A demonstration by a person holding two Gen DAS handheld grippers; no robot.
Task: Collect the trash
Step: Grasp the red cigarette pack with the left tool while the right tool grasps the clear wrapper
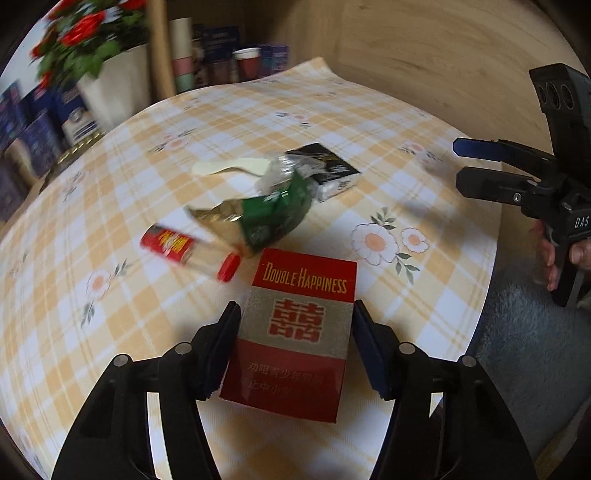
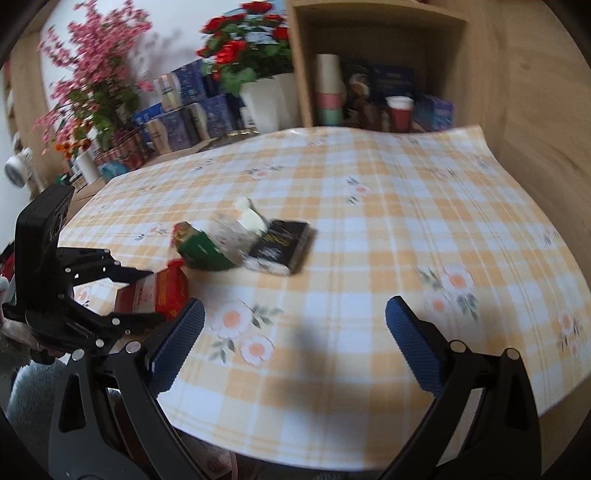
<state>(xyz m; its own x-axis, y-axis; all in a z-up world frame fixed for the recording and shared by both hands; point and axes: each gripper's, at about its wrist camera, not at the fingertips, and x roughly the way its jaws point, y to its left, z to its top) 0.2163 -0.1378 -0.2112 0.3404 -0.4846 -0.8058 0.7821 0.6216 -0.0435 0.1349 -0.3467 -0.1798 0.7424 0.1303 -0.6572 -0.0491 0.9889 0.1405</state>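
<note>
A red "Double Happiness" cigarette pack [image 1: 299, 332] sits between the fingers of my left gripper [image 1: 295, 306], whose pads press on both of its long sides near the table's front edge. In the right wrist view the same pack [image 2: 162, 291] shows in the left gripper [image 2: 155, 295]. Behind it lie a crumpled green wrapper [image 1: 273, 214], a small red-capped bottle [image 1: 184, 251], a black cigarette pack [image 1: 328, 170] and a cream paper scrap [image 1: 236, 166]. My right gripper [image 2: 295, 304] hovers open over the checked tablecloth [image 2: 369, 221], nothing between its fingers, with the black pack [image 2: 284, 247] ahead of it.
A white pot of red flowers [image 1: 118, 88] and blue boxes [image 1: 40, 129] stand at the table's back left. A wooden shelf [image 2: 373, 22] holds stacked paper cups [image 2: 328, 88] and a red cup [image 2: 400, 112]. Grey carpet [image 1: 524, 350] lies off the table's right edge.
</note>
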